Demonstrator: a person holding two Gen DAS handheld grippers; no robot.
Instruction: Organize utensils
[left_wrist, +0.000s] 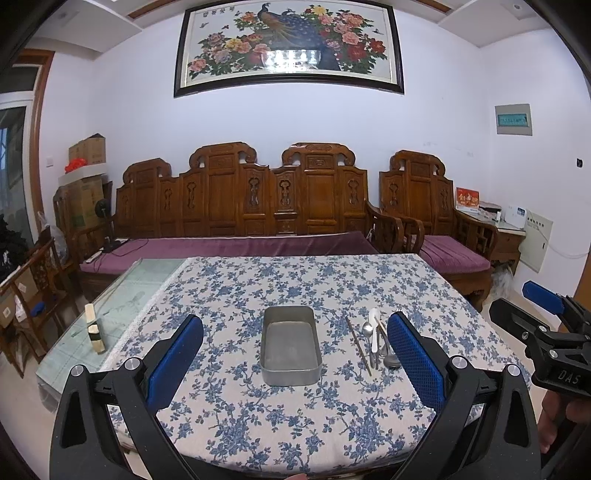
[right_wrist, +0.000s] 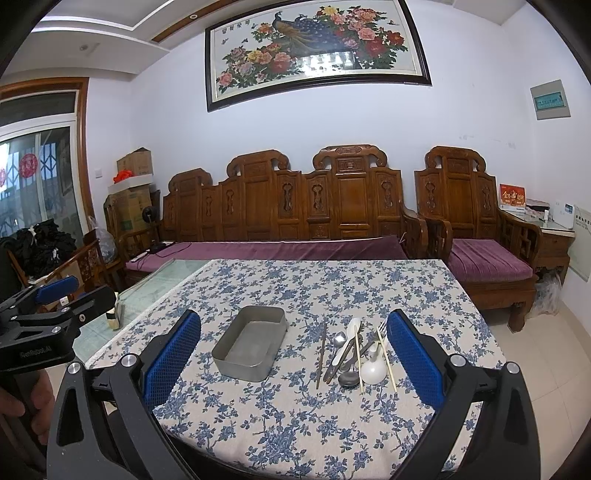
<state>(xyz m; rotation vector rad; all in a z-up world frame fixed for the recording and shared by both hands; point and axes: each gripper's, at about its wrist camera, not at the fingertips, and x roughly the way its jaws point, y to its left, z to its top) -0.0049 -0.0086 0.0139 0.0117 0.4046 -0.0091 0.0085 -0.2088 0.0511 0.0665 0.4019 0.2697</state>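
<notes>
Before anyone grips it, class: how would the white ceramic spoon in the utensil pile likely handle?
The white ceramic spoon looks glazed, so probably slippery between jaws. It lies tangled among chopsticks and metal spoons, so lifting may drag those. Likely brittle if dropped.

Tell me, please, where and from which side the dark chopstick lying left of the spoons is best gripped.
Grip the dark chopstick near the middle of its shaft, coming from straight above with the right gripper, fingers either side of its length. It lies flat on the tablecloth, apart from the pile of spoons and clear of the metal tin, so the middle probably leaves room for both fingers.
</notes>
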